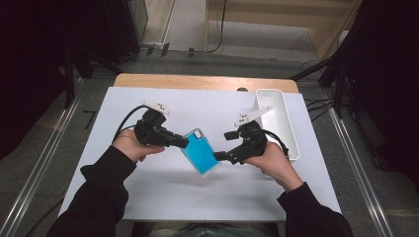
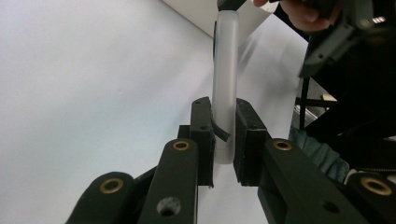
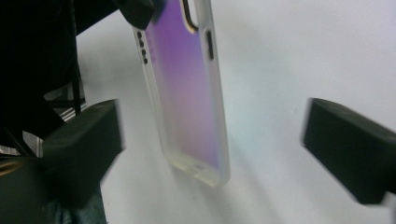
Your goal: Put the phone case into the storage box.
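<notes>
The left gripper point(image 1: 182, 142) is clamped on the upper-left edge of the phone case point(image 1: 200, 151) — in its own view the pads pinch the case's frosted rim point(image 2: 225, 84) from both sides. The case hovers over the white mat point(image 1: 148, 192), well left of the white tray point(image 1: 281, 118), its blue face up. Its long axis runs diagonally, camera cutout toward the far left, bottom end toward the near right. The right gripper point(image 1: 221, 156) sits at that lower-right edge with its jaws spread wide, pressing on nothing — the case point(image 3: 187, 93) stands between them. This looks like a handover or a two-handed hold; next the right jaws would need to close squarely on the rim.
</notes>
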Motion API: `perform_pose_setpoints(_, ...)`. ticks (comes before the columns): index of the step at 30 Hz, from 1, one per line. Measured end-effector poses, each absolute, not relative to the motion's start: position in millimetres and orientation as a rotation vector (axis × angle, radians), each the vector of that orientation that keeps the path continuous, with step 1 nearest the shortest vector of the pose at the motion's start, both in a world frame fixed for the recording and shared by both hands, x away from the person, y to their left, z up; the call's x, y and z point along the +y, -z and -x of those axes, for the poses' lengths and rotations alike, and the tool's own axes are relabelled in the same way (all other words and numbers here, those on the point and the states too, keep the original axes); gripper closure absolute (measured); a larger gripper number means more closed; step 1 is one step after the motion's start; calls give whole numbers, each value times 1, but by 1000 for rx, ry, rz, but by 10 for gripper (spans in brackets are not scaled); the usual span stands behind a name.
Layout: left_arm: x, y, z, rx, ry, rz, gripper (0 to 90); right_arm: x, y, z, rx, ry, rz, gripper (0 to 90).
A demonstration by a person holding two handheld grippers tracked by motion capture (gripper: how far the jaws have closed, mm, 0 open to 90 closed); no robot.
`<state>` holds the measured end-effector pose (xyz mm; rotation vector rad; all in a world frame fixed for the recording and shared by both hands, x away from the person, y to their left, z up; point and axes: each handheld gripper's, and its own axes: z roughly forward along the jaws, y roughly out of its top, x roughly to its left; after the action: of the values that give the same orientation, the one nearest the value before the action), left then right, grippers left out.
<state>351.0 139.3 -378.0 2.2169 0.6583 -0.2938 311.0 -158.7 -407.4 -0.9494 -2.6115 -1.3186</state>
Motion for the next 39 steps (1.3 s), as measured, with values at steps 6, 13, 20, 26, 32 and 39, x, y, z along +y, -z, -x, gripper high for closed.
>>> perform_pose_setpoints(6,139,377,-352,705,290,-2211,802,-155,415,-303,-2605,1291,982,0)
perform_pose_setpoints(13,138,377,-353,748,276,-2208,802,-157,423,-297,-2574,1356,1047,0)
perform_pose_setpoints(20,135,377,-353,816,252,-2218,802,-154,429,-292,-2592,1397,1084,0)
perform_pose_setpoints(26,131,375,-351,855,234,-2241,801,-147,434,-291,-2609,1386,1096,0)
perform_pose_setpoints(32,127,370,-349,865,204,-2267,802,-140,435,-290,-2646,1405,1086,0)
perform_pose_setpoints(39,122,365,-348,911,190,-2295,802,-135,436,-290,-2651,1425,1108,0)
